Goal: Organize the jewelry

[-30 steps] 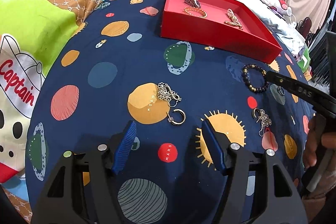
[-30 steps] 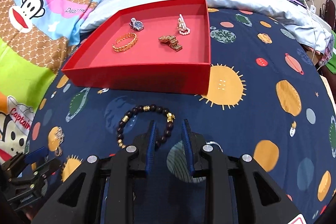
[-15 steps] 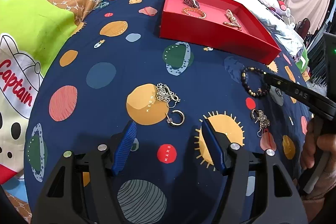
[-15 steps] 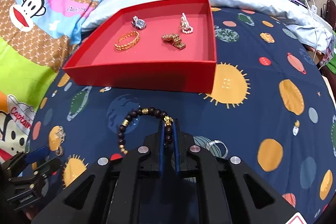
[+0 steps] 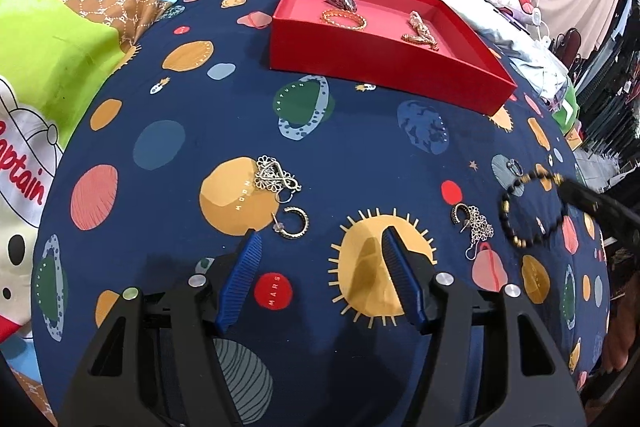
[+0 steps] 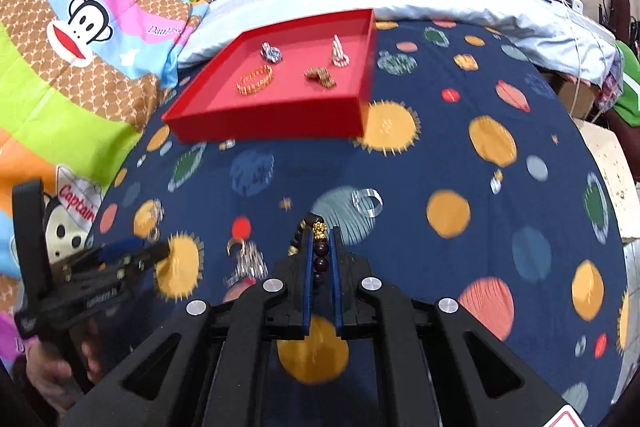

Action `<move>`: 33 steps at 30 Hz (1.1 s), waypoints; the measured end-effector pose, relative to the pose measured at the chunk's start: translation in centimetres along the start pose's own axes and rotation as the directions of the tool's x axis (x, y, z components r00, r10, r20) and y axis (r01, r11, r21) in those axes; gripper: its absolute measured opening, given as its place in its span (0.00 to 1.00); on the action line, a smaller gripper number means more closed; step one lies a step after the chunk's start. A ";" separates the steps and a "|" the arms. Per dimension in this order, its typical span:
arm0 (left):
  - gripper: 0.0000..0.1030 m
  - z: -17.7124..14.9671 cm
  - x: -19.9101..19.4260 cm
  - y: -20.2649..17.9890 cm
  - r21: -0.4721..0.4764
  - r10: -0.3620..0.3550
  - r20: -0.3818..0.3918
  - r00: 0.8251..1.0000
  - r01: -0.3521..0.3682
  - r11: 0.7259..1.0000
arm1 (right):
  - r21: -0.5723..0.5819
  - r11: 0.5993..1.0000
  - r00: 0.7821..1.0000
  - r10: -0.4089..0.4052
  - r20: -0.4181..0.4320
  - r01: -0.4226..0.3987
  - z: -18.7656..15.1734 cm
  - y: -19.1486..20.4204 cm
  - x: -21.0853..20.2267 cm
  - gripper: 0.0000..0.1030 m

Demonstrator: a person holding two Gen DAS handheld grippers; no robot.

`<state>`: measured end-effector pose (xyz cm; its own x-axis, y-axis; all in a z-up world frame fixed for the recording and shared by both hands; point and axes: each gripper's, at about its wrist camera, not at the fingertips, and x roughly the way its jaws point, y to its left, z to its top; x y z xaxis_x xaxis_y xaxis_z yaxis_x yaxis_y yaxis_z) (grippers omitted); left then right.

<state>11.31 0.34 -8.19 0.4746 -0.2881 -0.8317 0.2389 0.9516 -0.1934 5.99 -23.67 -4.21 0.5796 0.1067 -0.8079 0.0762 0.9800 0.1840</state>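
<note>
A dark bead bracelet [image 6: 320, 251] with gold beads hangs pinched in my right gripper [image 6: 321, 230], lifted off the cloth; the left wrist view shows the bracelet [image 5: 505, 205] dangling at the far right. My left gripper [image 5: 320, 235] hovers low over the cloth, its jaws closing with nothing between them. A silver hoop earring [image 5: 294, 223] lies just ahead of its left fingertip, and a filigree earring [image 5: 274, 175] sits beyond it. The red tray [image 5: 360, 55] at the back holds a gold bangle [image 5: 344, 19] and other pieces.
Another hoop and filigree earring pair [image 5: 476, 223] lies between the two grippers. A small clear ring [image 6: 366, 201] rests on the cloth ahead of my right gripper. The navy planet-print cloth covers a bed, with a cartoon quilt [image 6: 80, 27] on the left and pillows behind the tray.
My right gripper shut on the bead bracelet, then lifted it off the cloth and drew back from the tray. The left gripper stayed almost where it was.
</note>
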 end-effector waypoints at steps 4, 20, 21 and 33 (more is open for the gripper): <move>0.54 0.0 0.1 -0.2 0.004 0.012 0.010 1.000 -0.012 1.000 | 0.016 1.000 0.999 0.009 -0.032 -0.009 -1.8 -0.5 -0.2 0.07; 0.35 0.5 0.5 -0.8 0.012 0.010 0.015 1.000 -0.010 1.000 | 0.056 0.998 0.998 0.015 -0.054 -0.012 -3.5 -2.2 -0.6 0.07; 0.35 0.6 0.3 -0.8 0.006 -0.003 0.010 1.000 0.003 1.000 | 0.054 0.998 0.999 0.014 -0.052 -0.011 -3.5 -2.2 -0.6 0.07; 0.37 0.9 0.3 -2.0 0.024 -0.006 0.016 1.000 0.006 1.000 | 0.069 0.997 0.999 0.023 -0.043 -0.020 -3.5 -2.9 -0.9 0.07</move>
<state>11.74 -1.79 -7.54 0.4862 -0.2956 -0.8223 0.2619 0.9471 -0.1856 2.41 -26.01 -5.92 0.5455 0.1367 -0.8269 0.1202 0.9636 0.2387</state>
